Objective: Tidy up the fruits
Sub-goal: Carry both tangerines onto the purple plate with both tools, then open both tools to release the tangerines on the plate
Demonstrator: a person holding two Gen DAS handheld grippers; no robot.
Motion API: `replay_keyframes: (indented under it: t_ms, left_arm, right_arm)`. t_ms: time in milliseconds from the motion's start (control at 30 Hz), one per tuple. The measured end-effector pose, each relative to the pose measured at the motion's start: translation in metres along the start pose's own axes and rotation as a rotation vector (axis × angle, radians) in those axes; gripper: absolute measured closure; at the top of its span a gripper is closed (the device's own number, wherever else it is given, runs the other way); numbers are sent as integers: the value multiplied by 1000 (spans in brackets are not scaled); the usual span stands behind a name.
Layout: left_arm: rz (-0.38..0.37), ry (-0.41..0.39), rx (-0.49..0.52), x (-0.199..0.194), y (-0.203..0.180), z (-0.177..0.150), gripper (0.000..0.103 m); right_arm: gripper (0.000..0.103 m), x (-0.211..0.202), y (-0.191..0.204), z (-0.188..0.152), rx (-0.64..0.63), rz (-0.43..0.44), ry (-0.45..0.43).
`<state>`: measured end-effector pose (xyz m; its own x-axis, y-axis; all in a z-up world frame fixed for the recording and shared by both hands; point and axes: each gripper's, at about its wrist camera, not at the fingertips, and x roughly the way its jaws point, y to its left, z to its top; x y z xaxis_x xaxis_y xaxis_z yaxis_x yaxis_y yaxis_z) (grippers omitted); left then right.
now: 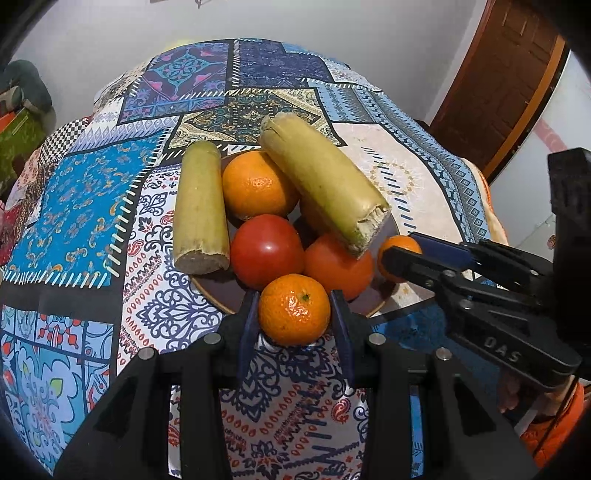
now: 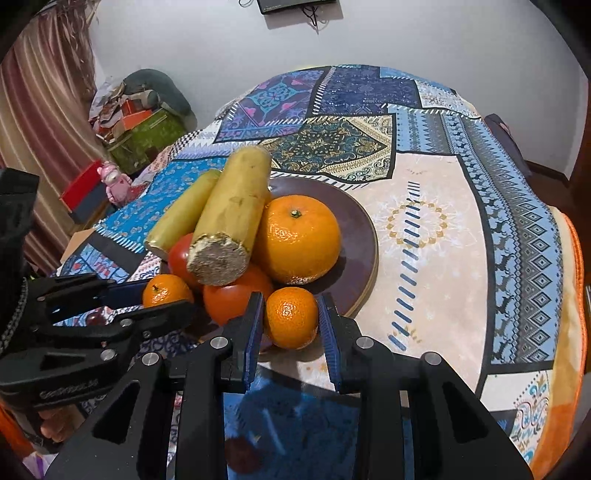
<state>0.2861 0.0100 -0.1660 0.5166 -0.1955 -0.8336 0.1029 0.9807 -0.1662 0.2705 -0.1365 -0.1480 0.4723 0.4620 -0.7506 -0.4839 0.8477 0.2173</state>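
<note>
Left wrist, mandarin [image 1: 293,309] clamped between tool [image 1: 294,317] pads

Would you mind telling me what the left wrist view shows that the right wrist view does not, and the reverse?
Only the left wrist view shows the brown wooden door.

Only the right wrist view shows the striped curtain, the pink toy figure and the dark device on the wall.

Both show the brown plate with two sugarcane pieces, the large orange and tomatoes, plus the left tool and right tool, each gripping a small mandarin.
</note>
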Motion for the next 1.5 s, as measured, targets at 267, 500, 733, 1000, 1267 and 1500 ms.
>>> replay_keyframes:
  t_ms: [267, 500, 733, 1000, 1267, 1500]
  left_arm:
    - [5, -60, 21, -26, 0, 7, 65]
    - [36, -111, 2, -39, 11, 36, 65]
    - [58, -103, -2, -25, 17, 54, 65]
    - [66, -93, -15, -11, 23, 60, 65]
    - [73, -109, -9, -13, 22, 57, 54]
    - [64, -133, -4, -33, 19, 50, 53]
  right_arm:
    - [76, -2, -4, 1, 3, -1, -5]
    - [76, 1, -5, 5, -2, -2, -3]
    - [76, 6, -9, 8, -6, -3, 8]
    - [75, 11, -9, 7, -2, 5, 11]
    - [75, 8, -9, 10, 9, 5, 4]
    - [56, -8, -7, 11, 18, -12, -35]
